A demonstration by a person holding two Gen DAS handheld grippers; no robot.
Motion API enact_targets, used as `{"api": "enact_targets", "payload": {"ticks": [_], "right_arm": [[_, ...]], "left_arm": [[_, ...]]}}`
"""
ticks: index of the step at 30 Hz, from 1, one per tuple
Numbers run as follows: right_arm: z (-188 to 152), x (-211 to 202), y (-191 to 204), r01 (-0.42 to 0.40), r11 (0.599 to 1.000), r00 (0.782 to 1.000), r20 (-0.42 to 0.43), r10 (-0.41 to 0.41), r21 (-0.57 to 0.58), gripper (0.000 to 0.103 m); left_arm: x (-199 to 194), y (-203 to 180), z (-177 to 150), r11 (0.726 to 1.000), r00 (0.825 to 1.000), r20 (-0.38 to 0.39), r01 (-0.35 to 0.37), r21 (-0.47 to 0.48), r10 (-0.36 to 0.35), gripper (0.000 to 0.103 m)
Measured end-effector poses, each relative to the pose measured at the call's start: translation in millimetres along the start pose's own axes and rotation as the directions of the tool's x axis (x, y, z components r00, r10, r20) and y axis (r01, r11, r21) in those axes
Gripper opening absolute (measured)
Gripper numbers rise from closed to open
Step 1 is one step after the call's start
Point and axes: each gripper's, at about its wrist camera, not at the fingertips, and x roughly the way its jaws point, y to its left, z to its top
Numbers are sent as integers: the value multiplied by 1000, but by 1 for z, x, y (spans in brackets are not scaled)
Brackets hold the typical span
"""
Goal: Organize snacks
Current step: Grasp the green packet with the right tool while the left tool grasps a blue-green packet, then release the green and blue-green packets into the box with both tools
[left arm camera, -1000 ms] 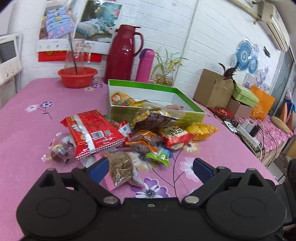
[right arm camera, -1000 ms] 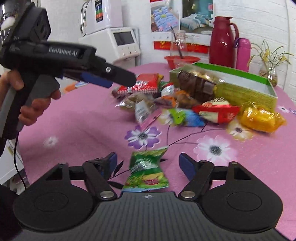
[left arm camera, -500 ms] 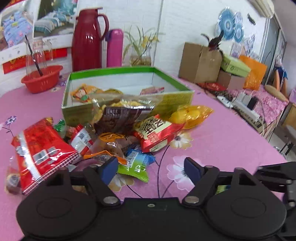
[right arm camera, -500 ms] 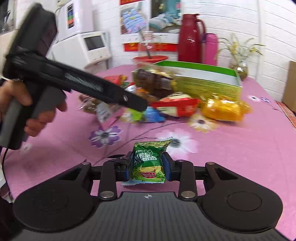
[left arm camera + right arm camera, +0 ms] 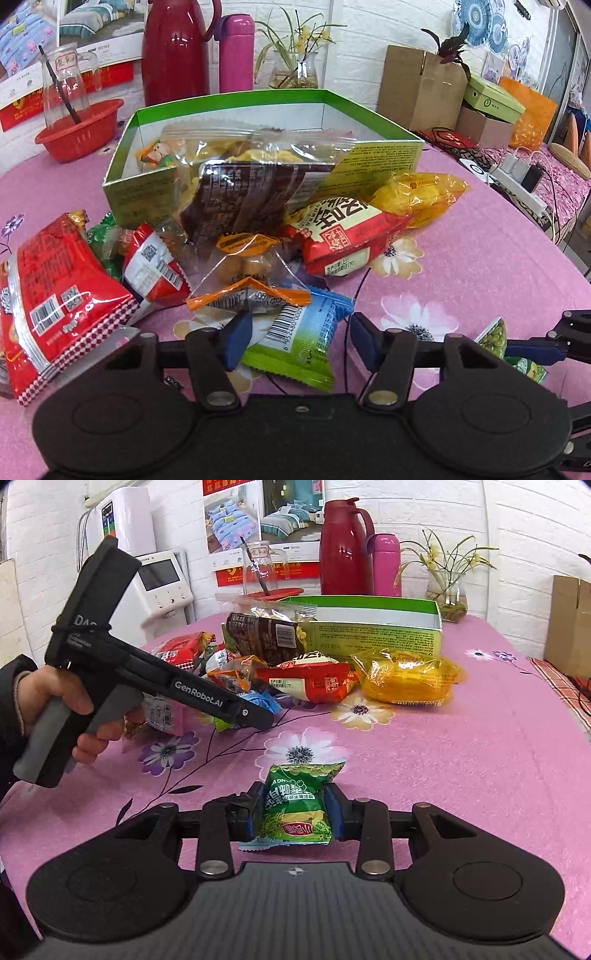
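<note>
On the pink table (image 5: 443,775), right fingers (image 5: 293,814) clench a green packet (image 5: 295,805); left fingers (image 5: 295,338) (closing) straddle a blue-green packet (image 5: 299,339), unclamped.

Left gripper (image 5: 300,341) nearer the pile, jaws narrowed around blue-green packet (image 5: 301,341); right gripper (image 5: 293,818) now apparently clamped on green packet (image 5: 295,805).

1 green box (image 5: 373,629), 1 red jug (image 5: 341,546), 1 pink flask (image 5: 386,565), 1 red basin (image 5: 79,129), 2 tools.
</note>
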Motion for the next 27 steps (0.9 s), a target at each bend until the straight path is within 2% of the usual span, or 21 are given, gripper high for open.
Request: {"api": "enact_targets", "payload": {"ticks": [1, 2, 3, 4, 5, 6, 7, 10, 13, 18, 23, 27], "right_arm": [[0, 2, 1, 0, 1000, 1000, -5, 0, 1, 66], [0, 2, 1, 0, 1000, 1000, -7, 0, 0, 67], [0, 2, 2, 0, 1000, 1000, -7, 0, -3, 68], [0, 2, 2, -2, 1000, 1000, -6, 1, -5, 66], [0, 2, 2, -5, 1000, 1000, -5, 5, -4, 64], [0, 2, 1, -5, 1000, 1000, -4, 5, -4, 63], [0, 2, 2, -5, 1000, 1000, -2, 5, -6, 61], [1, -2, 4, 6, 1000, 1000, 4, -6, -19, 59], [6, -9, 6, 7, 1000, 1000, 30, -6, -27, 58], [28, -21, 3, 23, 999, 993, 114, -18, -45, 58], [63, -22, -9, 60, 997, 972, 231, -47, -51, 58], [92, -8, -18, 88, 995, 949, 306, -72, -40, 58]], "left_arm": [[1, -3, 0, 1000, 1000, 3, -4, 5, 4, 54], [1, -5, 0, 1000, 1000, 6, -13, 17, 13, 54], [1, -8, -1, 999, 1000, 11, -28, 33, 27, 49], [1, -10, -2, 998, 999, 20, -38, 51, 37, 32], [-1, -10, -2, 998, 1000, 21, -13, 58, 12, 16], [-3, -8, -2, 999, 1000, 14, 19, 37, -19, 14], [-4, -7, -2, 999, 999, 7, 33, 20, -33, 17], [-12, -8, -6, 999, 999, 14, 48, 18, -48, 14], [-27, -6, -6, 996, 995, 32, 94, -4, -93, 14], [-69, -10, 9, 986, 978, 126, 165, 13, -165, 14], [-95, -8, 41, 988, 954, 261, 151, 17, -150, 14], [-87, 1, 71, 993, 947, 304, 118, -24, -106, 14]]}}
